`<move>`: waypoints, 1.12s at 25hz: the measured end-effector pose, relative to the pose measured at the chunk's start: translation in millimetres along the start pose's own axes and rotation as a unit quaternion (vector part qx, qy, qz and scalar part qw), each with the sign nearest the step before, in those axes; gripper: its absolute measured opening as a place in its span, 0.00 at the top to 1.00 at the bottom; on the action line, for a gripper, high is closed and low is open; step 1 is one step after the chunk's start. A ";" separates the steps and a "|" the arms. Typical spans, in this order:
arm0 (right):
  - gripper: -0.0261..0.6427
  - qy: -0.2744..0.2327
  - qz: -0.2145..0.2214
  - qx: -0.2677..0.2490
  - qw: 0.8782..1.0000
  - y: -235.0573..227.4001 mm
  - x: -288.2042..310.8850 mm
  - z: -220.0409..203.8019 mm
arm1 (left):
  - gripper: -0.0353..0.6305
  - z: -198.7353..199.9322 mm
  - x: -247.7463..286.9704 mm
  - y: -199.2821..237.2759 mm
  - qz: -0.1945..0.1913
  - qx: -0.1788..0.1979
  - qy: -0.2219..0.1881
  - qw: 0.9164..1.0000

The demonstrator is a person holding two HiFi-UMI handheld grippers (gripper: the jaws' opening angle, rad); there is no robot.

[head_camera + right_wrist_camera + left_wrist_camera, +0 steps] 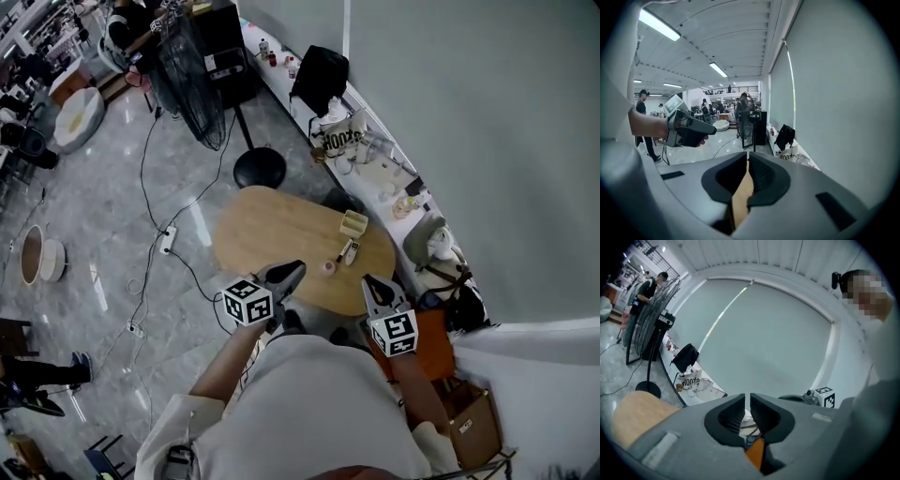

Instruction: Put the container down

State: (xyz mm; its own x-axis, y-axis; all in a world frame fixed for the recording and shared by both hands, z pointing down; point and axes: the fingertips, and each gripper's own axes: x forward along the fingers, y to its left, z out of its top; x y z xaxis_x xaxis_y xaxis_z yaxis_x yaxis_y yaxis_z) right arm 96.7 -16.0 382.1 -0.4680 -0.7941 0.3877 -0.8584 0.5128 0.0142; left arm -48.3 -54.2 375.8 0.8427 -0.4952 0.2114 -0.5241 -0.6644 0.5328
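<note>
The container (pixel 353 223), a small pale, open-topped box, stands on the oval wooden counter (pixel 272 230), close to the counter's far right edge and apart from both tools. Two smaller things lie on the counter nearer its front edge: a slim dark and light gadget (pixel 347 251), and beside it a little pinkish round piece (pixel 328 268); what either is cannot be told. The left tongs (pixel 747 397) are closed with nothing in them; only a thin slit shows between the ribbed pads (pixel 735 412), and through it a pale wall beyond the counter. The right tongs (pixel 747 155) are closed and empty as well, the pads drawn together, with a strip of the counter's wood showing below them. In the head view both tongs are held up over the counter's near edge, the left at the near left, the right at the near right, neither touching anything on it. Beyond the counter's far end stands a pedestal fan (pixel 192 80) on a round black base (pixel 260 167). To the counter's right a cluttered white ledge (pixel 375 164) runs along the wall, carrying a black bag (pixel 319 75).
</note>
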 end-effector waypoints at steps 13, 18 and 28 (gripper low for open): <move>0.96 -0.034 -0.011 0.002 0.999 -57.2 -51.4 24.4 | 0.89 20.3 10.7 -43.3 0.031 0.062 -0.019 0.997; 0.96 -0.035 -0.012 -0.001 0.999 -56.2 -55.6 21.3 | 0.89 22.0 12.9 -47.4 0.029 0.067 -0.022 0.997; 0.96 -0.038 -0.016 -0.004 0.999 -58.6 -61.0 20.7 | 0.90 23.1 15.6 -52.6 0.028 0.072 -0.024 0.997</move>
State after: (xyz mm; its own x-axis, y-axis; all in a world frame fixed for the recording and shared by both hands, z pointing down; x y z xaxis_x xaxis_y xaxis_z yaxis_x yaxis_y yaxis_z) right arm 171.2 -4.3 338.6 -0.4551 -0.8324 0.3163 -0.8715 0.4892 0.0334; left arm -10.5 -39.9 332.2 0.8067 -0.5576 0.1958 -0.5851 -0.7069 0.3974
